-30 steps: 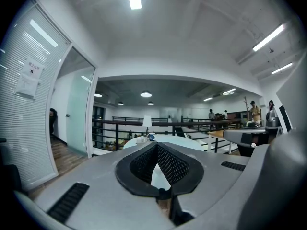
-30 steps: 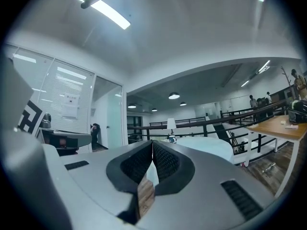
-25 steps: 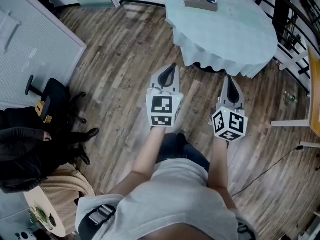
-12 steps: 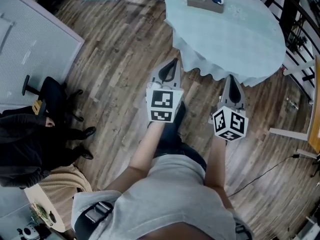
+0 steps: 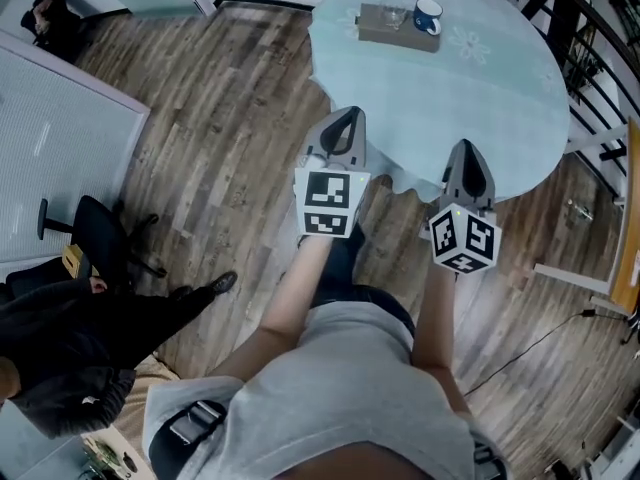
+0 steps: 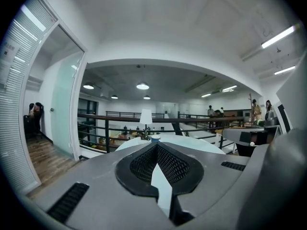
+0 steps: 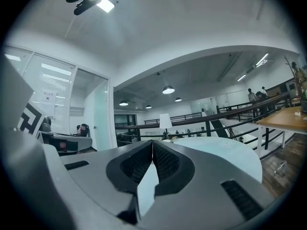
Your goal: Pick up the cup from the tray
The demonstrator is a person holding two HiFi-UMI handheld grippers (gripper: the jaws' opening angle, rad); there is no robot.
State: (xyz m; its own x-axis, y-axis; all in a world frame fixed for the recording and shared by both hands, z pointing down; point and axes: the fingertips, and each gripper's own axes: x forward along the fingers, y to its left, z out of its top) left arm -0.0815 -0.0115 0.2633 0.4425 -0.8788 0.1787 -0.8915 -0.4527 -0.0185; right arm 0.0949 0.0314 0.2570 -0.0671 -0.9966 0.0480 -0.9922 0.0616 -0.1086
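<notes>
A blue cup (image 5: pixel 428 14) with a white rim stands on a brown tray (image 5: pixel 398 27) at the far side of a round table (image 5: pixel 470 98) with a pale cloth. A clear glass (image 5: pixel 393 14) stands on the tray beside it. In the left gripper view the cup (image 6: pixel 156 138) peeks just above the jaw tips. My left gripper (image 5: pixel 347 118) is shut and empty, at the table's near edge. My right gripper (image 5: pixel 468 149) is shut and empty too, over the table's near rim. Both are well short of the tray.
A person in dark clothes (image 5: pixel 70 348) sits at the lower left by an office chair (image 5: pixel 95 238). A glass partition (image 5: pixel 60 138) runs along the left. A black railing (image 5: pixel 580 28) stands behind the table, and a wooden table edge (image 5: pixel 630 238) shows at the right.
The table, tray and cup have come nearer and lower in the head view. Both grippers have advanced to the table's near edge, still shut.
</notes>
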